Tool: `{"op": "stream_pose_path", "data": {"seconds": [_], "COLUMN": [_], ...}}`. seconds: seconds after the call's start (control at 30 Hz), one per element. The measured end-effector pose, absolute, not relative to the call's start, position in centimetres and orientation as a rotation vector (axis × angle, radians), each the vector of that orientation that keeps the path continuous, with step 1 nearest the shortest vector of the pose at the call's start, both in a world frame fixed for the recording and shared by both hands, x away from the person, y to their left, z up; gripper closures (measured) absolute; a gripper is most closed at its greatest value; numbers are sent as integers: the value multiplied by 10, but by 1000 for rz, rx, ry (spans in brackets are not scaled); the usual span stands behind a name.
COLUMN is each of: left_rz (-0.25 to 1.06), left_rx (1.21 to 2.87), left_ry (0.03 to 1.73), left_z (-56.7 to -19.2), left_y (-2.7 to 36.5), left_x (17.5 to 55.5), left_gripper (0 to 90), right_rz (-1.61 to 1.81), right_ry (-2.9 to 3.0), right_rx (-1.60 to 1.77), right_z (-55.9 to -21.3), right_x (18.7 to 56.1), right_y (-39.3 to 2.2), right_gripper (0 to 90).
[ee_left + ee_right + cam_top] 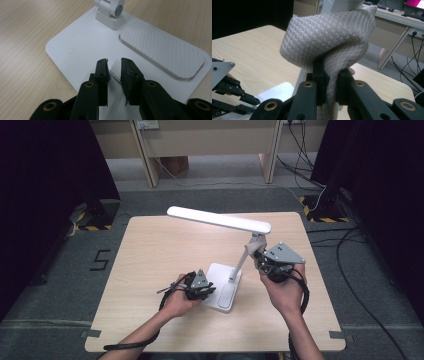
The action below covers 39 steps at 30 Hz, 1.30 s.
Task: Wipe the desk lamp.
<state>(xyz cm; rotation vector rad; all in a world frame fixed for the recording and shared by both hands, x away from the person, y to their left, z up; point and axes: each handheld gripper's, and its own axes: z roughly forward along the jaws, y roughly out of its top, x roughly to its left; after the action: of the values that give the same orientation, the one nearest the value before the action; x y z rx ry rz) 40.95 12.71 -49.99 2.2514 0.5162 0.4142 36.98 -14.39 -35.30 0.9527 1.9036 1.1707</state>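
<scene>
Step in hand, prob.: desk lamp (227, 255) at worktop (150, 250) centre being wiped. Right tongs (331, 86) clamped on grey cloth (327, 37), held at lamp neck. Left tongs (114, 75) narrowly parted, nothing gripped, pressed on lamp base (82, 47). Next: cloth to be rubbed along arm, base kept steadied.

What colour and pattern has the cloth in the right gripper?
The cloth is pale grey-beige with a small diamond weave, clearest in the right gripper view.
</scene>
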Motion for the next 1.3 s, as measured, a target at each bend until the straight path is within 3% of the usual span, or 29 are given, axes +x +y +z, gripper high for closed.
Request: {"op": "stream_pose_path", "data": {"seconds": [1.3], "left_rz": [424], "left_rx": [2250], "left_ry": [512], "left_z": [-500], "left_y": [126], "left_x": [409], "left_gripper": [755], "right_rz": [1169], "right_ry": [1932], "right_rx": [983], "right_z": [-375], "right_x": [371], "right_y": [-140], "right_gripper": [815]}}
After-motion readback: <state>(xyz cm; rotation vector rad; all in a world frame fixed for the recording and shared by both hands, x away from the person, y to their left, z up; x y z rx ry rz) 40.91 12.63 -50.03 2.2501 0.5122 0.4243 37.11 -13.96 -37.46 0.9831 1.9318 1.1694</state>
